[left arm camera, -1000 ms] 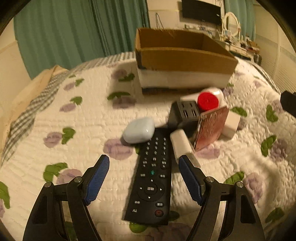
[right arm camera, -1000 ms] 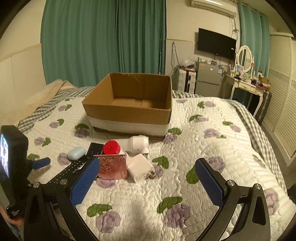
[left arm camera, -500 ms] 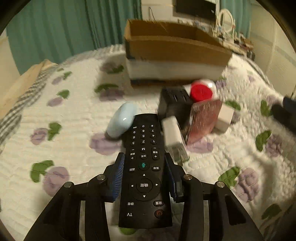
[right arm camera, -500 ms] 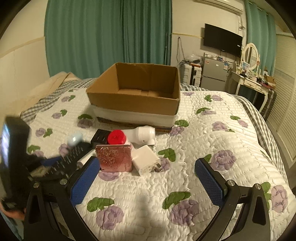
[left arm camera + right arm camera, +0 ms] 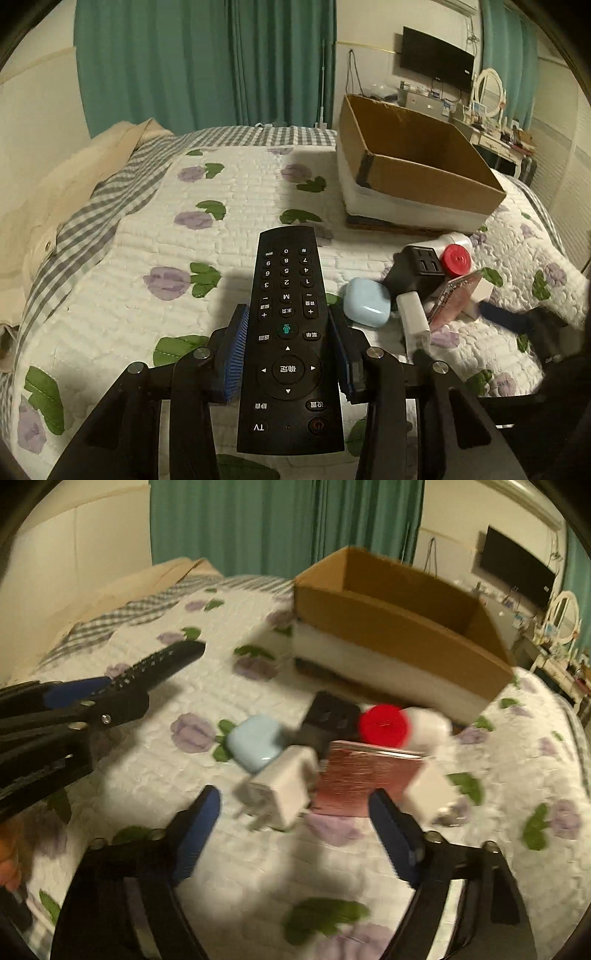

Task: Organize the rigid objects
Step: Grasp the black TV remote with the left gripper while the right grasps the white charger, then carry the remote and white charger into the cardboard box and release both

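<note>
The left gripper [image 5: 289, 352] clamps the black remote [image 5: 288, 332] — raised above the quilt [image 5: 110, 288]. The right gripper [image 5: 291, 825] is spread wide — nothing held — over the white charger [image 5: 282, 788] near the cardboard box [image 5: 399, 642].

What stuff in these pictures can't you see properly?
- Cardboard box floor: hidden by its own walls in both wrist views.
- White bottle with the red cap: blurred in the right wrist view, label unreadable.
- Pink case: partly covered by the white charger.
- Remote underside: faces away, clamped in the left gripper.
</note>
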Demonstrator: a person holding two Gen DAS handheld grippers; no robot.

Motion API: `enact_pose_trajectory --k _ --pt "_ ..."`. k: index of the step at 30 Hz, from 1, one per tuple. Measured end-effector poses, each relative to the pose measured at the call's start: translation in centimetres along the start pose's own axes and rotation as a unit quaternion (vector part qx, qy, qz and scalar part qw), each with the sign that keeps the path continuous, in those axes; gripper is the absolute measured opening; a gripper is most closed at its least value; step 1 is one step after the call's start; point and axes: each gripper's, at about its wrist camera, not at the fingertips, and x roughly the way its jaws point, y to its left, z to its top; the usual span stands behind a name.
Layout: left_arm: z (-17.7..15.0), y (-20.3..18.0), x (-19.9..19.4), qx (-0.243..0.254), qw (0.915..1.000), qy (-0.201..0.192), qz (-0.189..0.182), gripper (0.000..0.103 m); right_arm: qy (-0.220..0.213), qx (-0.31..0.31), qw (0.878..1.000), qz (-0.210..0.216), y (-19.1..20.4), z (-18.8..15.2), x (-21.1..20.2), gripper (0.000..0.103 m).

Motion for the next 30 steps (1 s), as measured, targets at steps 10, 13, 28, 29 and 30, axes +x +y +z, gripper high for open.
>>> enact_pose_trajectory --k 10,13,28,29,30 --pt "-0.2 -0.2 0.1 0.005 0.9999 0.002 -0.011 0.042 0.033 0.017 0.999 -0.031 0.3 0.4 3.6 0.026" --pt "-0.2 -0.5 -0.2 0.003 0.9998 -0.002 -0.018 0.042 0.021 0.020 0.999 -0.014 -0.3 0.1 1.8 0.022" --pt "7.8 -6.3 -5.5 0.013 0.9948 -0.079 -0.064 0.042 -0.145 0.038 0.989 0.008 -9.6 8.6 -11.0 0.021" --pt "8.7 -6.8 -5.6 0.018 0.9939 -0.086 -0.067 0.042 -0.151 0.041 0.988 0.005 -10.5 9.7 -11.0 0.021" --pt "9.9 -7.5 -5.6 0.024 0.9930 -0.092 -0.069 0.042 -0.157 0.041 0.987 0.001 -11.5 10.8 -11.0 0.021"
